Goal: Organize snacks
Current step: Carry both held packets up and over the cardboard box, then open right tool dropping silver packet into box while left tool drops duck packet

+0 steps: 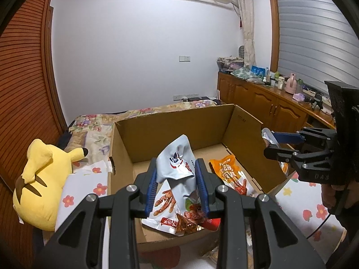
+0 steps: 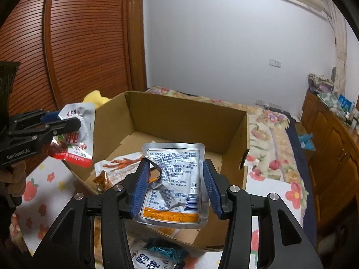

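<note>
Here, silver pouch (image 2: 172, 179) between right gripper (image 2: 177, 189) fingers (image 2: 141, 188).

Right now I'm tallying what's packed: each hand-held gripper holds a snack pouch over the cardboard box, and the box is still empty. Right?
Not empty. The left wrist view shows an orange pouch and other packets already lying in the cardboard box. The left hand-held gripper and right hand-held gripper do each hold a pouch.
</note>
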`<act>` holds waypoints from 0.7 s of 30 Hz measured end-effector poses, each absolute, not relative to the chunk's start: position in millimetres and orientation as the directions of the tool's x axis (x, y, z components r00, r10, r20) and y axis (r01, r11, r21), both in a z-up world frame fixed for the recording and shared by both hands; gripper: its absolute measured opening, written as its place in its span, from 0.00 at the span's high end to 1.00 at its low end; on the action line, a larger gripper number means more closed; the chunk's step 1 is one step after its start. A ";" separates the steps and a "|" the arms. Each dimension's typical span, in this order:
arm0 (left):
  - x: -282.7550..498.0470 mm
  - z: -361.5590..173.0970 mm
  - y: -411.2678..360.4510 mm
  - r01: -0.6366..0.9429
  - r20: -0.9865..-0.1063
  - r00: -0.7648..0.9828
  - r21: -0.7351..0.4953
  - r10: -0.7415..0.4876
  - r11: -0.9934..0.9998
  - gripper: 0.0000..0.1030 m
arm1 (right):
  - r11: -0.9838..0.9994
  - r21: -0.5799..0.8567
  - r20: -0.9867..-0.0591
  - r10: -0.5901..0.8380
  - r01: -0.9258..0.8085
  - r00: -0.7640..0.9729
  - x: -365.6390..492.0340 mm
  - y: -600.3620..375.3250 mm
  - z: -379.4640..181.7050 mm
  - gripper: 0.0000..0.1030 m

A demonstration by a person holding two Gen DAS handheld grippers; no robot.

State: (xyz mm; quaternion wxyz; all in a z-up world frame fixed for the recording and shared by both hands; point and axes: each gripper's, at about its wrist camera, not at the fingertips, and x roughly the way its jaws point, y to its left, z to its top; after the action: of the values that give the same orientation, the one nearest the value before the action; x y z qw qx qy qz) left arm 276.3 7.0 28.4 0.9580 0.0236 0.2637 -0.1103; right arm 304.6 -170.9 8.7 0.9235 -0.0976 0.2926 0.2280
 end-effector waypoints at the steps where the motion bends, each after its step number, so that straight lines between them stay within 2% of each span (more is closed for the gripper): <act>1: 277.4 27.4 6.2 0.223 -0.514 0.835 -0.009 -0.196 0.975 0.70 | 0.878 -0.048 -0.588 0.361 -0.477 0.724 306.0 -171.0 7.2 0.52; 6: 283.8 23.8 6.4 0.209 -0.536 0.826 0.009 -0.172 0.978 0.70 | 0.883 -0.040 -0.600 0.353 -0.468 0.718 308.4 -176.9 4.0 0.47; 12: 292.1 23.1 9.8 0.193 -0.546 0.822 0.004 -0.160 0.981 0.70 | 0.885 -0.024 -0.609 0.357 -0.466 0.709 310.3 -180.4 1.5 0.46; 15: 294.3 20.2 7.3 0.182 -0.556 0.820 0.021 -0.140 0.983 0.70 | 0.887 -0.029 -0.617 0.347 -0.461 0.706 311.6 -179.8 -1.4 0.37; 21: 296.3 18.3 3.3 0.181 -0.558 0.818 0.023 -0.137 0.983 0.69 | 0.889 -0.021 -0.618 0.347 -0.456 0.705 309.2 -184.7 -1.9 0.36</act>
State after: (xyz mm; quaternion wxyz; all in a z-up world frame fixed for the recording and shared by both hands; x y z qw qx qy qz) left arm 296.3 3.3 18.3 0.9528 0.0374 0.2896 -0.0834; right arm 309.2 -184.7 -1.9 0.9193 -0.0866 0.3156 0.2185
